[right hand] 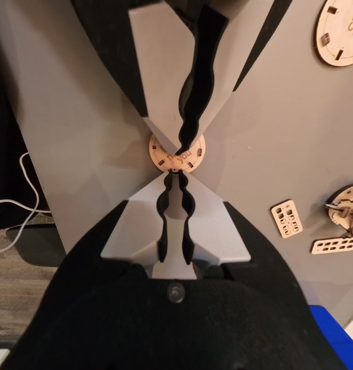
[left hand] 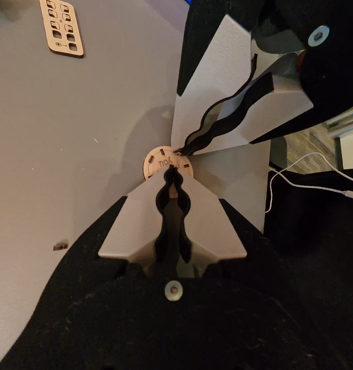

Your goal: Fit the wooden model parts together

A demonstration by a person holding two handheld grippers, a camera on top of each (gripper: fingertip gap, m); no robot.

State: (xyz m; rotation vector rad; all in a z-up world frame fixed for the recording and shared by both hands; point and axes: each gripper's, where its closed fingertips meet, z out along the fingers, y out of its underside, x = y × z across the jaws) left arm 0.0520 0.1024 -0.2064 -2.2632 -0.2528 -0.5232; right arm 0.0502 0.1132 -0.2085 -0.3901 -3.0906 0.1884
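Note:
A small round wooden disc (left hand: 161,163) with slots and engraved writing lies on the grey table (left hand: 71,140); it also shows in the right wrist view (right hand: 183,162). My left gripper (left hand: 172,169) is shut, its closed tips resting on the disc's top face; the right wrist view shows it coming in from the far side (right hand: 179,152). My right gripper (right hand: 174,173) is at the disc's near rim, shut on a small wooden piece (right hand: 174,170) at the edge. The left wrist view shows it (left hand: 181,153) pinching that piece (left hand: 176,151).
A slotted wooden card (left hand: 61,28) and a loose dark chip (left hand: 60,247) lie on the table. Right wrist view: a larger disc (right hand: 339,34), two slotted cards (right hand: 286,218) (right hand: 334,245), a disc assembly (right hand: 347,206). A white cable (right hand: 29,180) hangs past the table edge. Left and right tips are no more than a few centimetres apart.

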